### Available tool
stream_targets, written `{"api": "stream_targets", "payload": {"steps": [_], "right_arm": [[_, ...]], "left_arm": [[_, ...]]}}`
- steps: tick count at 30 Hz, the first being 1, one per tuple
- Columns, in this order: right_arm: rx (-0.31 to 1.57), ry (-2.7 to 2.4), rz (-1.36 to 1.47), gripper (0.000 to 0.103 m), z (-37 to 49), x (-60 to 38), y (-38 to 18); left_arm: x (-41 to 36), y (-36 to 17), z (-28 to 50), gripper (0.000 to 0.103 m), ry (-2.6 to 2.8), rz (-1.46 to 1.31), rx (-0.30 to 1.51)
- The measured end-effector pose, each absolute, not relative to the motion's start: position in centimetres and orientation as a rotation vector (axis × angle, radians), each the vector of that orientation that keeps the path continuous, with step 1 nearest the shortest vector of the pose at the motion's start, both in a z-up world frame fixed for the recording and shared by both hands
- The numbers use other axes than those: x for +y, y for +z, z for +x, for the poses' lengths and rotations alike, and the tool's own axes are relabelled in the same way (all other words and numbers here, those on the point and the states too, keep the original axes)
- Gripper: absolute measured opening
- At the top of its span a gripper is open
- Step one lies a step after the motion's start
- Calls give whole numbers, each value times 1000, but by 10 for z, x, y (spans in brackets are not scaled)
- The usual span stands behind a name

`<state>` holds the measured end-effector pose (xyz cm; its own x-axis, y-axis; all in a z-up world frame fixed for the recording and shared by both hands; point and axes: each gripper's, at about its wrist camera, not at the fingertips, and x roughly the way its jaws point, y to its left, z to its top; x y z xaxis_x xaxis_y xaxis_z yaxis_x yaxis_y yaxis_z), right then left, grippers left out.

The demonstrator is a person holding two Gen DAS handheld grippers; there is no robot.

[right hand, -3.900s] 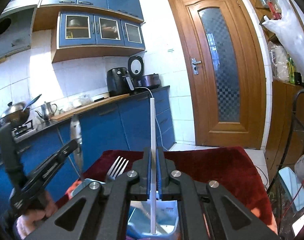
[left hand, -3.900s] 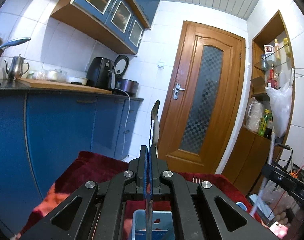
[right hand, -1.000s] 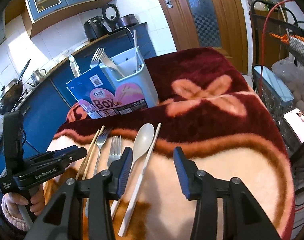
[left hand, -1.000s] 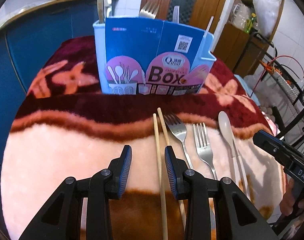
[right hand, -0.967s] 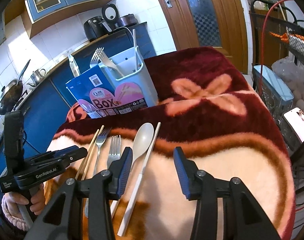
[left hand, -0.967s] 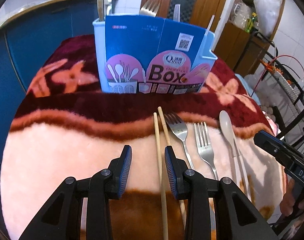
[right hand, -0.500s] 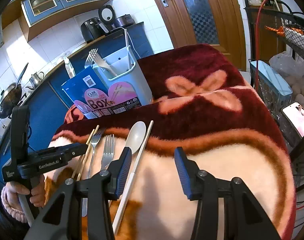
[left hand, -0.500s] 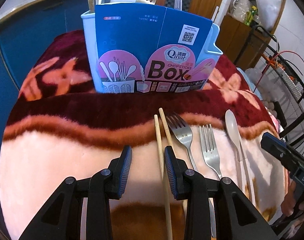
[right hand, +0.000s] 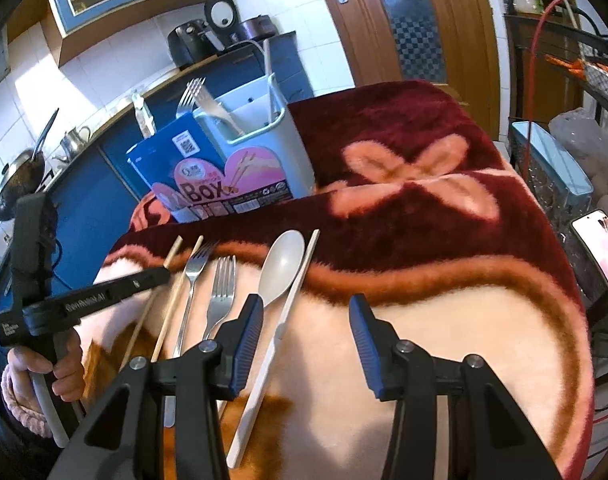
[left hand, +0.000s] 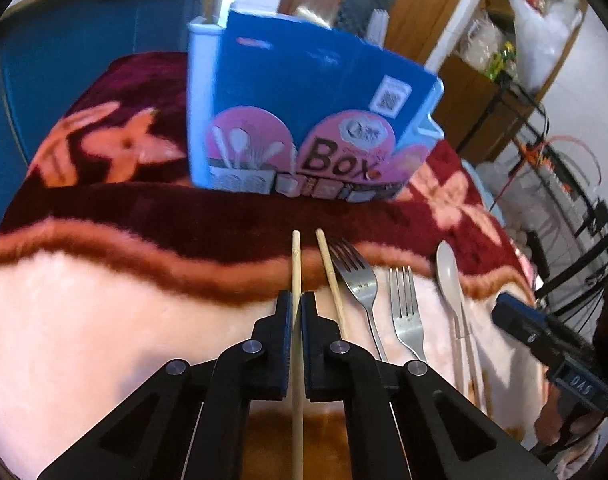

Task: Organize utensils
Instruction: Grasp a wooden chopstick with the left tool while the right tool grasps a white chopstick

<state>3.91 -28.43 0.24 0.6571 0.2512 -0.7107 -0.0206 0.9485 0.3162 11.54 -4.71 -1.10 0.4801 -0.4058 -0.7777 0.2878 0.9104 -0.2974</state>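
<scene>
- The left hand-held gripper [left hand: 296, 308] is closed on a chopstick [left hand: 296, 264] – the stick runs straight between its two fingers and sticks out toward 12 o'clock, its far tip over the dark red band of the blanket [left hand: 104, 320].
- The second chopstick [left hand: 331, 276] lies on the blanket just beside it, at 1 o'clock from the fingers, not gripped.
- In the left wrist view, to the right of the chopsticks come two forks: the first fork [left hand: 358, 280] is close to the loose chopstick, the second fork [left hand: 404, 304] next to it.
- Further right lies a pale spoon [left hand: 448, 276], and close along its right side a white chopstick [right hand: 280, 328].
- The right hand-held gripper [right hand: 306, 338] is about half open and holds nothing – it hangs above the blanket, and the white chopstick passes by its left finger.
- The box [left hand: 304, 120], light blue with a blue and pink card on the front, stands on the blanket at 12 o'clock from the left hand-held gripper, well apart from the lying utensils.
- In the right wrist view the box [right hand: 240, 160] already has forks and a white stick standing in it.
- A hand [right hand: 64, 372] holds the grip of the left hand-held gripper at 9 o'clock in the right wrist view.
</scene>
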Motion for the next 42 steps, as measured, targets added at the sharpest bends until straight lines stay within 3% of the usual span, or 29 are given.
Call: {"api": "stream_targets", "payload": {"steps": [4,12,34,42], "right_arm": [[884,167,254,47,45,-275,1],[968,176,161,20,54,-261,-4],[1157,243,181,18,107,-262,-7],[1100,245,195,7,98,-266,-2]], "left_arm": [[-31,-2,110,4,-408,-191,927],[-16,16,100,4,-380,-199,824],[-6,22,98,4,-437,-241,778],[-5,30,96,4,-431,-247,751]]}}
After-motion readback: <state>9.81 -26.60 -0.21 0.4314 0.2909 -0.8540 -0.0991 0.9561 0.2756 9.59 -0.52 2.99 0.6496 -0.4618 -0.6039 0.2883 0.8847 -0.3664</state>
